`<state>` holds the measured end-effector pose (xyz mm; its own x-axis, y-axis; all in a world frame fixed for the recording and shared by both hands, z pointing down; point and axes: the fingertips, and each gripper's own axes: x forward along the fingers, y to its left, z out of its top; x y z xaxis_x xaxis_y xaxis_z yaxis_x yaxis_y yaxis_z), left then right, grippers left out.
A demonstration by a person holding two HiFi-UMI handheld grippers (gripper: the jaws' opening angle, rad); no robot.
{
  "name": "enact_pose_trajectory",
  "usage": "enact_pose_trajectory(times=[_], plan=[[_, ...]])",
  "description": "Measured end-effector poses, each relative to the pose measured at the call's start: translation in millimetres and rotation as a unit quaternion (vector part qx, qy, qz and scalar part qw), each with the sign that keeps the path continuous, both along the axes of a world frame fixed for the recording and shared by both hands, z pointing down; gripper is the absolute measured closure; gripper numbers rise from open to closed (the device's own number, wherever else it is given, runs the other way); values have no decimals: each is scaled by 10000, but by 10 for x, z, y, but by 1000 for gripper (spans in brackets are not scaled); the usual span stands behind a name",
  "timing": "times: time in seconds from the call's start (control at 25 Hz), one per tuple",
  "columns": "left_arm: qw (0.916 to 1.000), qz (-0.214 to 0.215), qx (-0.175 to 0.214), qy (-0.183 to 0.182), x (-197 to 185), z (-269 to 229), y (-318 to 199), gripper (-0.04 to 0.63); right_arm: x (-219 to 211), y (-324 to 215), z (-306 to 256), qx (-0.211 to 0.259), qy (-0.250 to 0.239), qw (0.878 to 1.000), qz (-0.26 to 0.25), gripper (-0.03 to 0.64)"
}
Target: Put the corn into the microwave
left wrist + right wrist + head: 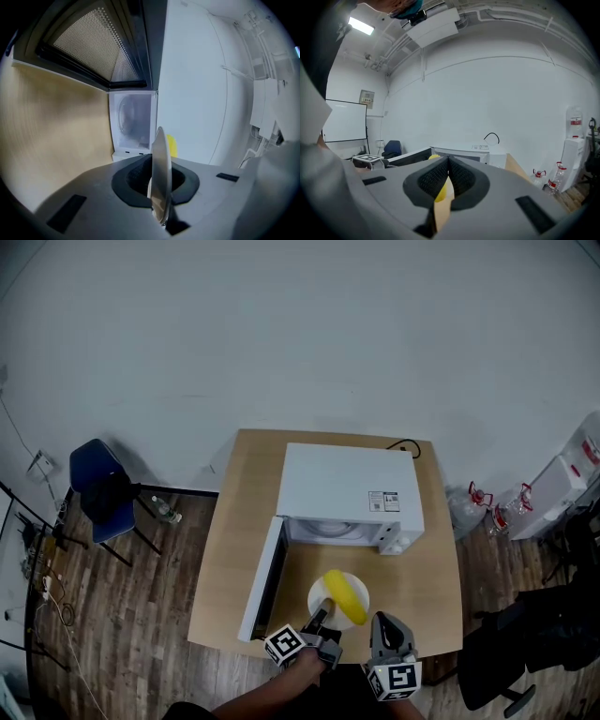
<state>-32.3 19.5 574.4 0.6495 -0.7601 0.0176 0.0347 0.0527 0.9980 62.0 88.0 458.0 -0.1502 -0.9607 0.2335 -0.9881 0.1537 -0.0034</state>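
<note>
**Corn on a plate, oven open ahead**

The left tool (322,617) clamps the near rim of the white plate (318,595). The corn (345,597) lies just beyond its tips — round, likely to roll on a slick dish. The right tool (386,622) is closed, empty, alongside. Ahead the microwave (352,491) gapes, its door (262,582) out to the left — tight there.

I see a plain white wall (281,334) behind a light wooden table (230,549), which stands on a dark wood-plank floor (141,634). To the left, near the wall, sits a blue padded chair (97,486). To the right a white water dispenser (574,474) stands near clear water jugs (478,501). The right gripper view shows me a bright ceiling strip light (361,26) and a white wall-mounted board (344,122).
</note>
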Motion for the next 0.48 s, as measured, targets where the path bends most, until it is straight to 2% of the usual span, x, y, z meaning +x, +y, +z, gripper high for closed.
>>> enact_pose_trajectory(times=[0.28,0.48], plan=[[9988,-469,-73,-150,5,254,-483,577,220,-527,204,-125,-68,9999,-95,557],[9952,-940,28,267,51,304,-856,576,357,-859,339,-243,-103,9993,-257,557]])
